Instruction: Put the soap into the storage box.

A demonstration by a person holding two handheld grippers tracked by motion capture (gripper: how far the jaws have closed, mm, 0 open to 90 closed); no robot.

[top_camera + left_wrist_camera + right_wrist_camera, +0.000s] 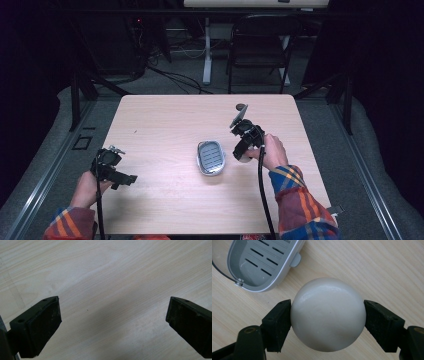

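Observation:
A round cream-white soap bar (328, 313) sits between the two black jaws of my right gripper (327, 320), which press on its sides. In the high view the right gripper (243, 155) holds the soap (244, 158) just above the table, a little right of the grey slotted soap dish (210, 157). The dish (262, 263) lies at the upper left of the right gripper view, with nothing in it. My left gripper (131, 179) rests at the table's front left, its jaws wide apart over bare wood (113, 322).
The light wooden table (165, 125) carries a small dark round object (241, 106) near its far edge. A folding chair (257, 47) and a desk leg (207, 50) stand beyond the table. Dark curtains flank both sides.

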